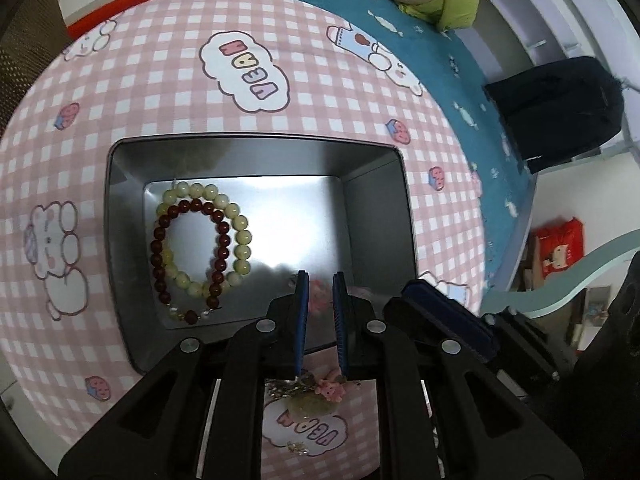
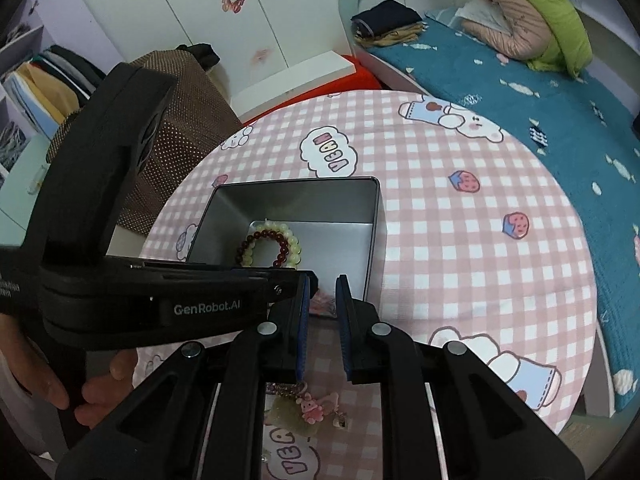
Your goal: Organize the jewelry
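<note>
An open silver tin [image 1: 256,138] [image 2: 296,182] stands on the pink checked tablecloth [image 1: 280,80]. Inside, at its left, lie a dark red bead bracelet [image 1: 160,236] [image 2: 264,235] and a pale green bead bracelet [image 1: 242,236] [image 2: 294,246]. A chain charm with a pink bunny [image 1: 328,392] [image 2: 312,408] lies on the cloth in front of the tin, seen behind the pads' rear ends. My left gripper [image 1: 320,276] [image 2: 309,280] and right gripper [image 2: 324,278] hover over the tin's near edge, tips close together. Each is narrowly open with nothing between its pads.
A bed with a teal cover [image 2: 560,120] and folded bedding [image 2: 532,20] runs along the table's far right. A brown dotted chair back [image 2: 180,128] stands at the left. A hand [image 2: 52,384] holds the left gripper's handle. A black bag [image 1: 560,108] sits beyond the bed.
</note>
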Available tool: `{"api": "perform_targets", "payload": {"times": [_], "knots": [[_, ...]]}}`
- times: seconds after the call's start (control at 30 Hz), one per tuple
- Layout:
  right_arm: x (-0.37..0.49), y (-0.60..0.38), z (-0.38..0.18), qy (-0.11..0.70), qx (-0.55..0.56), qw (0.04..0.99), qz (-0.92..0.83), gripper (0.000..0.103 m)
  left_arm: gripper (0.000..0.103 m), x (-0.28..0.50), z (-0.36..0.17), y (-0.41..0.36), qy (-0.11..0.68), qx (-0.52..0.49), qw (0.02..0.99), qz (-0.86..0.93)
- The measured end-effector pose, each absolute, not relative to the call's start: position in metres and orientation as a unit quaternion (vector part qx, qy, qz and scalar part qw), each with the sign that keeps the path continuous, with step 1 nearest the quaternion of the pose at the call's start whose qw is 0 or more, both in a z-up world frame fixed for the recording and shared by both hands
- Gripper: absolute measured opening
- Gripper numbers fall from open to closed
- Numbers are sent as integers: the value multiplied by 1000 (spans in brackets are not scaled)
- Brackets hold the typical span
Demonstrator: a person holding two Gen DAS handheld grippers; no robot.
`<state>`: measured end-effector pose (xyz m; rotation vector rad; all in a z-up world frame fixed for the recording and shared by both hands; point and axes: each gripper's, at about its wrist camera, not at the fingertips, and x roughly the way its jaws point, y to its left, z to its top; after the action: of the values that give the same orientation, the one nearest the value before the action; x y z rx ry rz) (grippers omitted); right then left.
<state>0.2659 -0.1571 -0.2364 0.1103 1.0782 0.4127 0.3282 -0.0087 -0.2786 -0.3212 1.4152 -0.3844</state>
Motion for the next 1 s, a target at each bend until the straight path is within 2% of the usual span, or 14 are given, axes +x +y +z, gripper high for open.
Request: {"api": "perform_targets", "payload": {"times": [0.4, 0.5, 0.53, 0.63, 0.67, 0.7, 0.8, 0.87, 0.93, 1.0], "knots": [[258, -163, -223, 494, 49, 848, 187, 21, 26, 318, -263, -7, 628, -137, 746, -174], [252, -167, -217, 484, 47, 855, 180, 29, 32, 311, -251, -6, 612, -122, 762, -172], [250, -168, -215, 482, 46, 857, 178, 32, 38, 308, -246, -5, 607, -116, 767, -170], [245, -175, -209, 475, 42, 864, 163, 43, 41, 300, -236, -3, 596, -110, 777, -169], [244, -176, -208, 473, 42, 865, 160, 46, 50, 297, -233, -1, 592, -107, 781, -166], [242, -179, -207, 472, 42, 867, 155, 47, 54, 294, -229, 0, 589, -102, 786, -159], [239, -188, -208, 472, 45, 869, 139, 55, 59, 284, -221, 4, 581, -86, 795, -150], [236, -195, -210, 473, 50, 870, 129, 64, 69, 277, -216, 6, 576, -77, 801, -142], [235, -201, -214, 480, 54, 868, 114, 72, 73, 267, -214, 10, 573, -79, 803, -141], [234, -206, -219, 489, 63, 863, 105, 76, 75, 260, -214, 13, 576, -81, 801, -139]]}}
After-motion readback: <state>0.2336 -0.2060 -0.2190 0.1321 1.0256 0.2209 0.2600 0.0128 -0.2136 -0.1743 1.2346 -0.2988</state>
